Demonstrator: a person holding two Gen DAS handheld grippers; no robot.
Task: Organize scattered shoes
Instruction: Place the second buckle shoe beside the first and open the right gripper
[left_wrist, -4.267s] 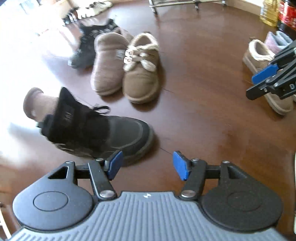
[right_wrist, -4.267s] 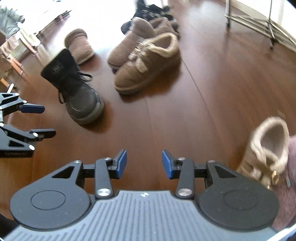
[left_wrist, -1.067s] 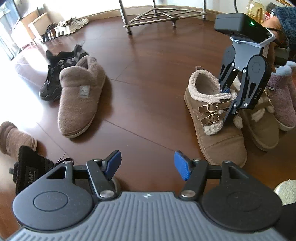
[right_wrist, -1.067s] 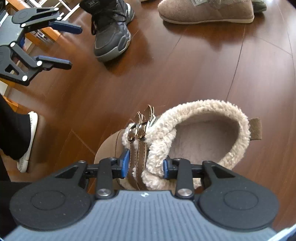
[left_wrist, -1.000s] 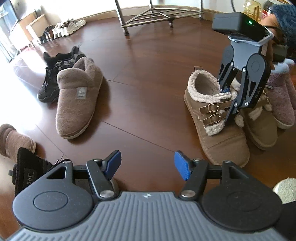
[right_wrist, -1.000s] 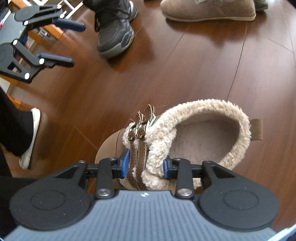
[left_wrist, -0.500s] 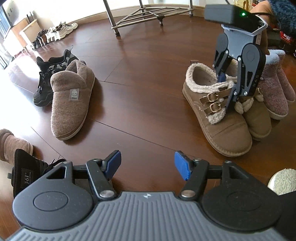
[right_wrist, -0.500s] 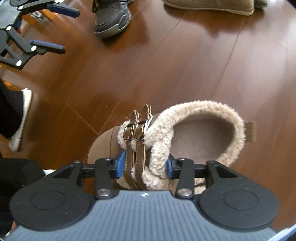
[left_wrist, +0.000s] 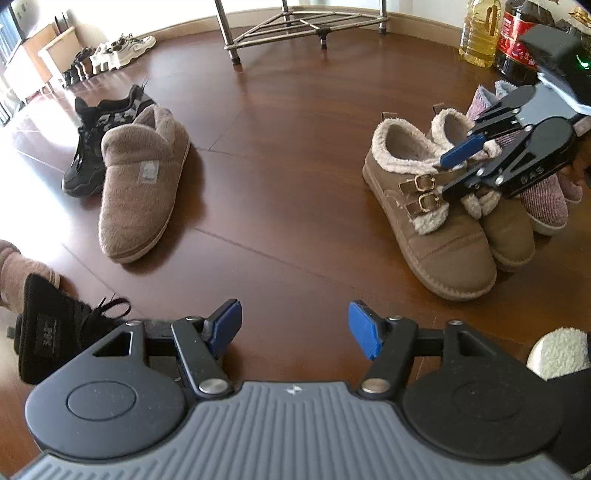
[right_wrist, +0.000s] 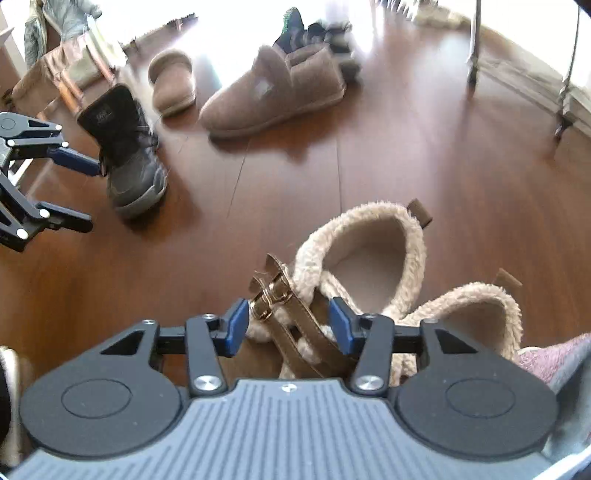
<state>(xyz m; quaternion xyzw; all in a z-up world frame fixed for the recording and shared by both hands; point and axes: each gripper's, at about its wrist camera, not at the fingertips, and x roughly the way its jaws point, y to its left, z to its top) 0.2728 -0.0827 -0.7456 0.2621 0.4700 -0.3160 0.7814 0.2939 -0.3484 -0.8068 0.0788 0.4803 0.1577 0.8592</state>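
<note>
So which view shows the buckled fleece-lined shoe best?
The left wrist view: the buckled shoe shows whole, toe to collar, beside its mate. The right wrist view shows only its collar and straps, blurred, between the open right gripper pads.

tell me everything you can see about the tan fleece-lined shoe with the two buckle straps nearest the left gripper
The tan suede-like shoe with cream fleece lining sits upright on the dark wooden floor, toe toward the camera. Two brown straps with gold buckles cross its instep, a pull tab stands at the heel, and a stitched sole rims it. Its matching shoe presses against its far side. The right gripper hovers over the straps, jaws apart, not gripping.
</note>
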